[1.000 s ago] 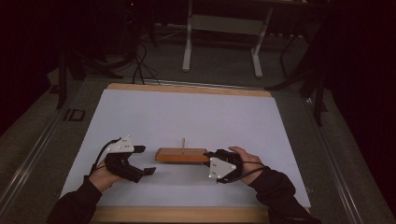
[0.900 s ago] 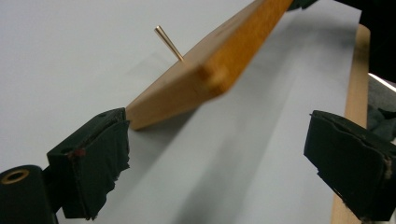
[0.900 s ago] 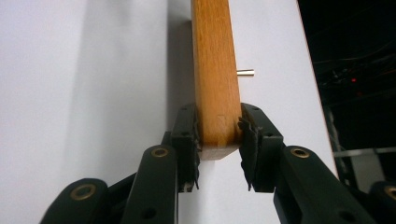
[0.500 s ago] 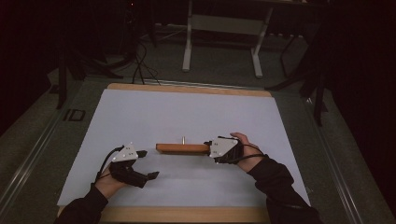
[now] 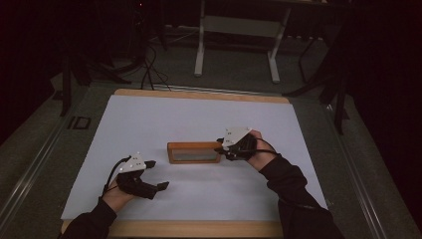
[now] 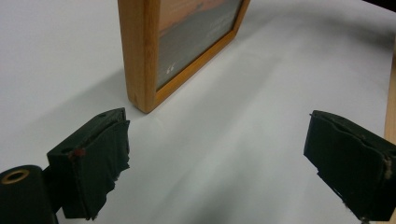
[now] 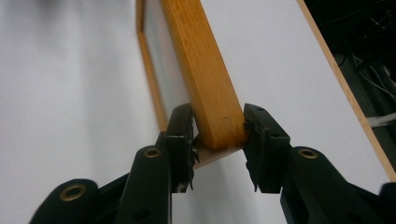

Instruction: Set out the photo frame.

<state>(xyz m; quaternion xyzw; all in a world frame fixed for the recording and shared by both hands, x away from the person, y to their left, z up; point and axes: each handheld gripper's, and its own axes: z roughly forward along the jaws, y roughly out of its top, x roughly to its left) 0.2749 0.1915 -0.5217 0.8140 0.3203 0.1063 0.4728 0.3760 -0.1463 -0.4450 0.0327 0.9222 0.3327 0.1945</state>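
A wooden picture frame point(image 5: 194, 152) stands on its long edge on the white table top point(image 5: 199, 114), its glazed front facing the near side. My right gripper point(image 5: 222, 147) is at the frame's right end; in the right gripper view its pads point(image 7: 184, 133) sit on both sides of the frame's end point(image 7: 205, 79). Its jaws have just been opening a little, with the frame still between them and touched. My left gripper point(image 5: 157, 174) is open near the front left, apart from the frame. In the left gripper view the frame's corner point(image 6: 140, 51) lies ahead of the wide jaws of my left gripper point(image 6: 217, 126).
The table has a wooden rim point(image 5: 199, 93) at the far side and another at the near edge. Beyond it on the dark floor stand the white legs of another table point(image 5: 200, 50) and some cables point(image 5: 149, 69).
My right gripper has carried the frame's right end away from the person and slightly up; the frame now shows its front instead of a thin edge. The left hand has barely moved.
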